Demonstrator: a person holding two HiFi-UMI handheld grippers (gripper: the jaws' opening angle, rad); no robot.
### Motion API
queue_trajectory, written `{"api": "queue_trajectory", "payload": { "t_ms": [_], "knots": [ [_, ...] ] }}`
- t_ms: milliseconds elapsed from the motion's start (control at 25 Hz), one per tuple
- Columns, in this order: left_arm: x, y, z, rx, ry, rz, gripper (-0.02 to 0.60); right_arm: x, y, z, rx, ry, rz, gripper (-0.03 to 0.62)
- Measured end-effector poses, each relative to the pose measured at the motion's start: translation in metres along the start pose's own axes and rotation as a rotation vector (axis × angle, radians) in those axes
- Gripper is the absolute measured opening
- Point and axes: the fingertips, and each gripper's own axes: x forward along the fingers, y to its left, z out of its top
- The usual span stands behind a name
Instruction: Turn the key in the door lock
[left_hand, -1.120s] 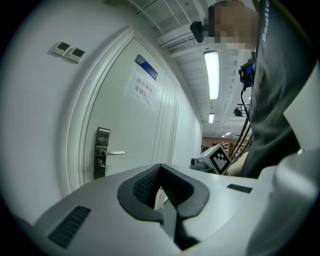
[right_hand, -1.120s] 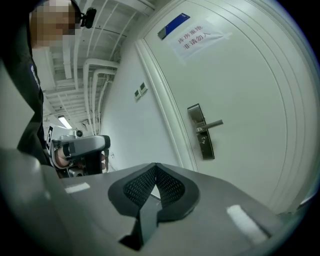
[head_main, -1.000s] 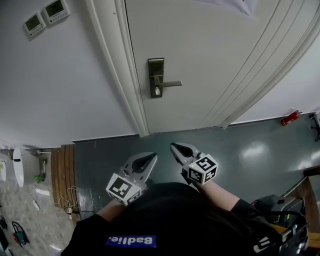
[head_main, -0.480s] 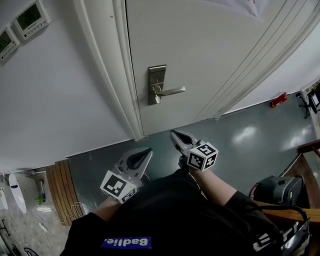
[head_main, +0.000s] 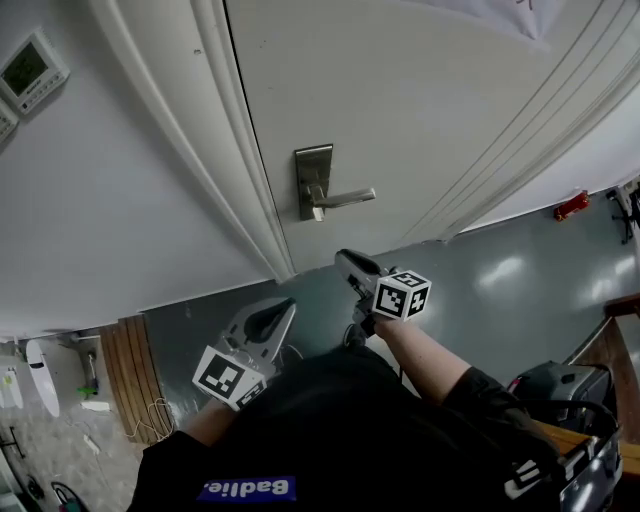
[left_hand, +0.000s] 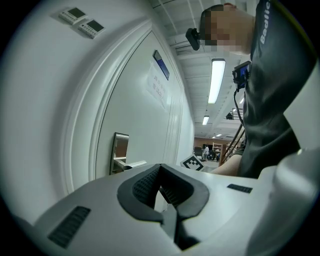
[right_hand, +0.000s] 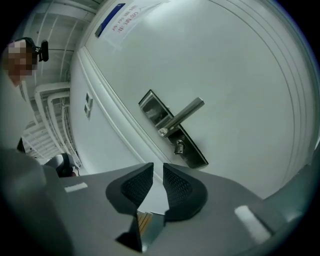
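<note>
Right, starting with the head view: the white door (head_main: 420, 100) fills the top of the picture. A tall brushed-metal lock plate (head_main: 313, 180) sits near its left edge, and a lever handle (head_main: 345, 199) runs out from it to the right. The key (head_main: 317, 213) is in the plate just under the lever, and from here I see only a small pale head. My left gripper (head_main: 280, 305) hangs low over the grey floor (head_main: 520, 290), well short of the door. My right gripper (head_main: 343, 257) is further forward, pointing toward the lock plate but apart from it.

In the left gripper view, the dark pads of the left gripper (left_hand: 160, 166) meet at their tips with nothing between them, so it is clenched and empty. Beyond it the lock plate (left_hand: 120, 152) and lever handle (left_hand: 135, 164) show almost edge-on, left of the jaw line.

In the right gripper view, the lock plate (right_hand: 172, 129) runs on a slant across the door (right_hand: 240, 65). The key (right_hand: 178, 146) juts from the plate just below the lever handle (right_hand: 185, 112), a small silvery piece with what looks like a ring at its head. The ribbed pads of the right gripper (right_hand: 158, 166) stand a narrow gap apart. These jaws have just been opening with nothing between them, so that gripper is released. The key lies just above and slightly right of the gap in the picture, not touched by the pads.
</note>
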Motion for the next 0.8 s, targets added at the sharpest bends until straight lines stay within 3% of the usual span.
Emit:
{"api": "queue_trajectory", "payload": {
  "t_ms": [200, 640, 800],
  "knots": [
    [0.017, 0.006, 0.004, -0.001, 0.005, 0.041, -0.006, 0.020, -0.024, 0.007, 0.087, 0.028, 0.039, 0.064],
    [0.032, 0.012, -0.004, -0.013, 0.045, 0.107, -0.006, 0.074, -0.070, 0.015, 0.506, -0.028, 0.178, 0.107],
    [0.029, 0.015, -0.010, -0.022, 0.066, 0.137, -0.006, 0.088, -0.077, 0.014, 0.596, -0.059, 0.229, 0.109]
  ]
}}
